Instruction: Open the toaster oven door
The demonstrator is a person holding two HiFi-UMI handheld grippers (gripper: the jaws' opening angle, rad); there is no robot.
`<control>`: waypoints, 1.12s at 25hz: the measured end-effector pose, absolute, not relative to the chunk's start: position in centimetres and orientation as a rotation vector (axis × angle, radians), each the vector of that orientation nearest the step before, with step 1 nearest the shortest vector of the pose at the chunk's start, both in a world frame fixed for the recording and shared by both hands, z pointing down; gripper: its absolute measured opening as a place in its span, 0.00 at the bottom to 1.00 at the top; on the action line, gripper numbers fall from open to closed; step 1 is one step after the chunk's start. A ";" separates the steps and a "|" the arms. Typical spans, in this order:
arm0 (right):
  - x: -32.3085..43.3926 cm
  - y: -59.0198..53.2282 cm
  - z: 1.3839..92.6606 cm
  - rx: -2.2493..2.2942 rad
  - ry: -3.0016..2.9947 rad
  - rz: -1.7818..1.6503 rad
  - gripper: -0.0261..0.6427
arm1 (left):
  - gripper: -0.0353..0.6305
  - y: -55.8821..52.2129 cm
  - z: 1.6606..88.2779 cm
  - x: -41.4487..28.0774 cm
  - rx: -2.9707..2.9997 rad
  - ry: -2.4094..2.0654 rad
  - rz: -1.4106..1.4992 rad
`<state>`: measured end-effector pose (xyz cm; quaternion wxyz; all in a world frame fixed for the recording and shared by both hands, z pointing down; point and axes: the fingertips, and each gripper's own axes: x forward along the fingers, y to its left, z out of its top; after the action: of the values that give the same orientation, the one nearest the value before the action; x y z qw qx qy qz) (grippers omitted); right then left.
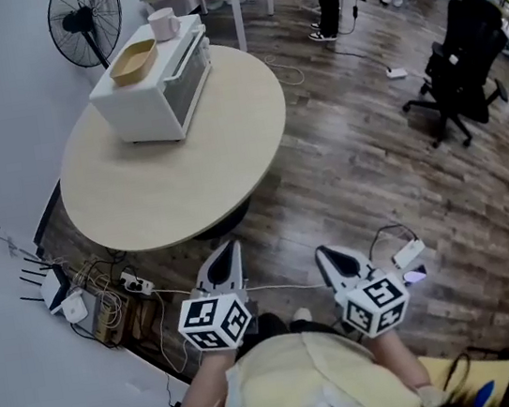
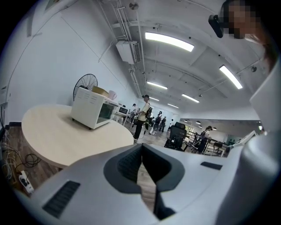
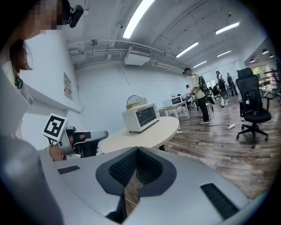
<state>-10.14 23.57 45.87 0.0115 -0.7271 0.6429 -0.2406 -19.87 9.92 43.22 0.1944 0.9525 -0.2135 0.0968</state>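
Left gripper (image 2: 141, 148): jaws closed, pads together at the tips, nothing between them. Only floor shows through the gap behind the pads.
Right gripper (image 3: 137, 150): same, jaws closed and empty.

Head view: both grippers are held close in front of the person's body, over the wooden floor and short of the table (image 1: 176, 186). Both point roughly toward it. Neither touches anything.

Toaster oven (image 1: 154, 88): white box on the far side of the round table, well apart from both grippers. Its glass door faces right in the head view and is closed. A shallow wooden tray (image 1: 134, 62) and a pink cup (image 1: 163, 22) sit on its top. A standing fan (image 1: 85, 19) is behind it.

Handling, my judgement:
- The door is a stiff metal-and-glass flap, probably hinged at the bottom edge.
- The handle is too small to make out. I expect a bar along the door's top edge, and that is where to take hold.
- The oven body looks light and the tabletop smooth, so a pull could drag the whole box.
- Bracing the casing with the other gripper would help.
- A jerk could tip the cup.
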 end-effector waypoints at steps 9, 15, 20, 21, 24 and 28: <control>-7.3 23.0 47.0 -2.242 1.982 -0.789 0.04 | 0.11 8.5 41.9 -16.2 2.633 -0.590 0.207; -5.5 21.6 47.7 -2.252 1.962 -0.809 0.04 | 0.22 5.9 40.8 -13.3 2.588 -0.557 0.115; -3.4 19.3 47.5 -2.260 1.967 -0.822 0.04 | 0.29 2.6 39.6 -10.7 2.530 -0.552 0.035; -2.9 18.7 47.6 -2.262 1.972 -0.826 0.04 | 0.29 1.8 39.5 -10.2 2.529 -0.560 0.025; -1.3 16.7 48.0 -2.267 1.976 -0.848 0.04 | 0.32 -0.8 39.7 -9.0 2.511 -0.595 0.001; 0.3 13.6 48.1 -2.263 1.995 -0.863 0.04 | 0.33 -4.4 40.0 -7.4 2.431 -0.588 -0.036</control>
<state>0.34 13.55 48.07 0.0019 -0.7212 0.6357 -0.2752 -7.37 -4.43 39.99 0.3145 0.9226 -0.2231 -0.0138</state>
